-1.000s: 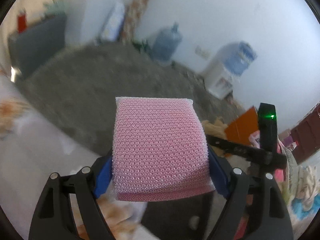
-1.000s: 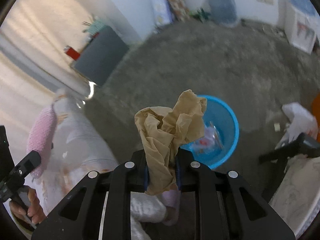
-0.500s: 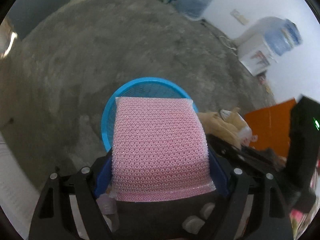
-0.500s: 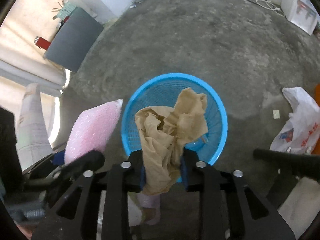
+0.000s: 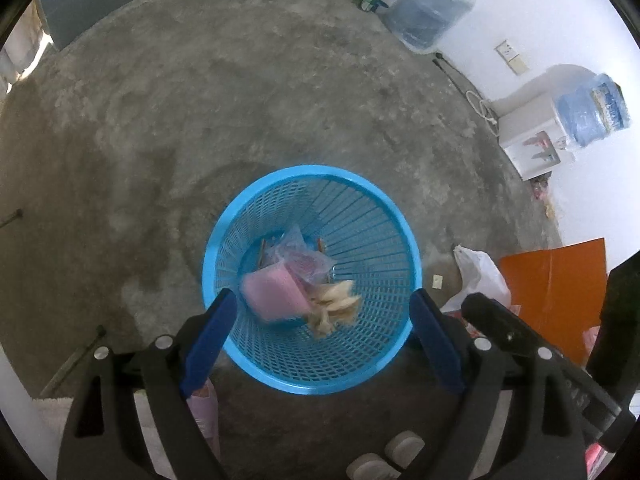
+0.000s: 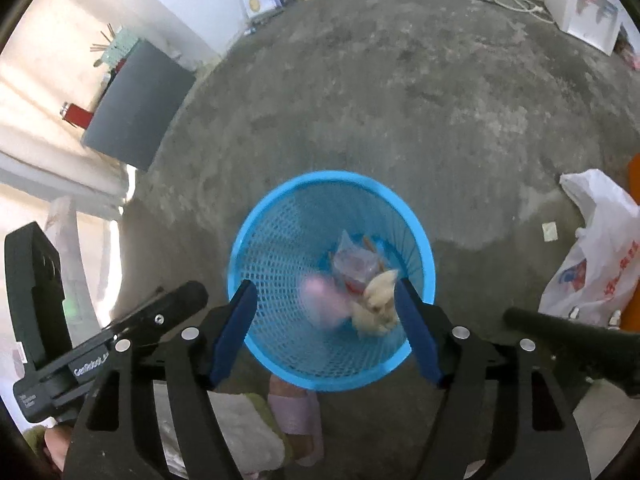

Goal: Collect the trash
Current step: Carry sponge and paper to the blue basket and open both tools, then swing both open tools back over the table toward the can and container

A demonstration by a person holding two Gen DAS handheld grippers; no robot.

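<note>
A blue mesh trash basket (image 5: 384, 208) stands on the concrete floor; it also shows in the right wrist view (image 6: 276, 216). Inside it lie a pink sponge (image 5: 272, 294), a crumpled tan paper (image 5: 334, 304) and a clear plastic wrapper (image 5: 298, 258). The same sponge (image 6: 320, 300), blurred, and paper (image 6: 378, 304) show in the right wrist view. My left gripper (image 5: 320, 312) is open and empty above the basket's near rim. My right gripper (image 6: 324, 304) is open and empty above the basket too.
A white plastic bag (image 6: 596, 256) lies on the floor right of the basket, by an orange board (image 5: 560, 280). A water jug (image 5: 432, 12) and a dispenser (image 5: 536, 132) stand by the far wall. A dark cabinet (image 6: 136, 108) stands at left. A slippered foot (image 6: 296, 420) is below the basket.
Both grippers have opened. The pink sponge has dropped from the left one and the tan paper from the right one into the blue basket.
</note>
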